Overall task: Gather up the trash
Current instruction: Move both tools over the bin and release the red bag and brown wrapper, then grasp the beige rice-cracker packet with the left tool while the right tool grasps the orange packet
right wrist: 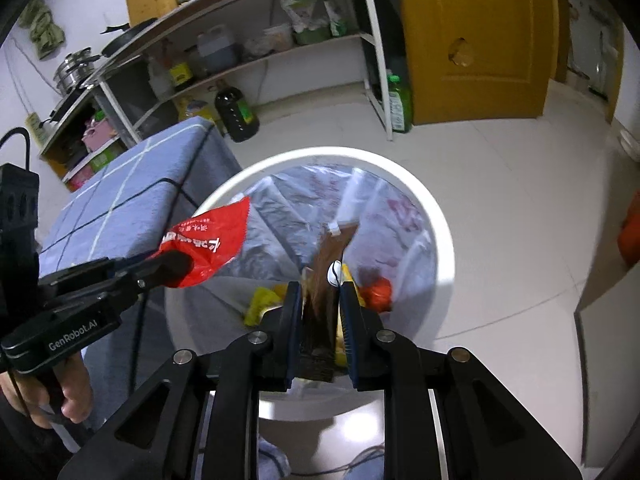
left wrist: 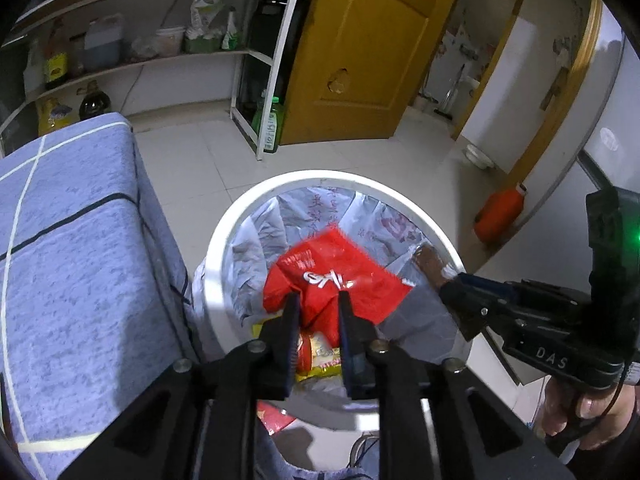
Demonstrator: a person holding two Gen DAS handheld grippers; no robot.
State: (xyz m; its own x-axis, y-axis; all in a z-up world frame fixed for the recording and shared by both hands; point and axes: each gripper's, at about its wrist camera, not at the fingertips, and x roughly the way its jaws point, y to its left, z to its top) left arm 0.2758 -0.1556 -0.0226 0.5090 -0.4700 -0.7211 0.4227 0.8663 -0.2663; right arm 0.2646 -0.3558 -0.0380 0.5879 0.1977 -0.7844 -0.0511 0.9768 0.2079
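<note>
My left claw (left wrist: 319, 300) is pinching a red wrapper (left wrist: 336, 276), and it holds this wrapper over the white bin (left wrist: 224, 240) in the lower middle of the left wrist frame. In the right wrist frame the same red wrapper (right wrist: 212, 244) appears at the left, above the left edge of the white bin (right wrist: 436, 232), at the tip of my left claw (right wrist: 176, 266).

My right claw (right wrist: 320, 292) is pinching a brown wrapper (right wrist: 326, 280) with a small white mark on it. The brown wrapper stands between the two fingers, over the open mouth of the bin. In the left wrist frame my right claw (left wrist: 448, 284) comes in from the right, at the right rim of the bin, with the brown wrapper (left wrist: 430, 260) at its tip.

The bin is lined with a thin pale plastic bag (right wrist: 288, 200) that has faded red print. At the bottom of the bag lie a yellow packet (right wrist: 260, 304) and a round orange-red thing (right wrist: 378, 290). In the left wrist frame I also see a yellow and red packet (left wrist: 320, 354) low in the bin, between my fingers.

Just beside the bin, at the left of both frames, is a bench covered with a blue checked cloth (left wrist: 72, 248). The bin stands on a pale tiled floor (right wrist: 500, 168).
</note>
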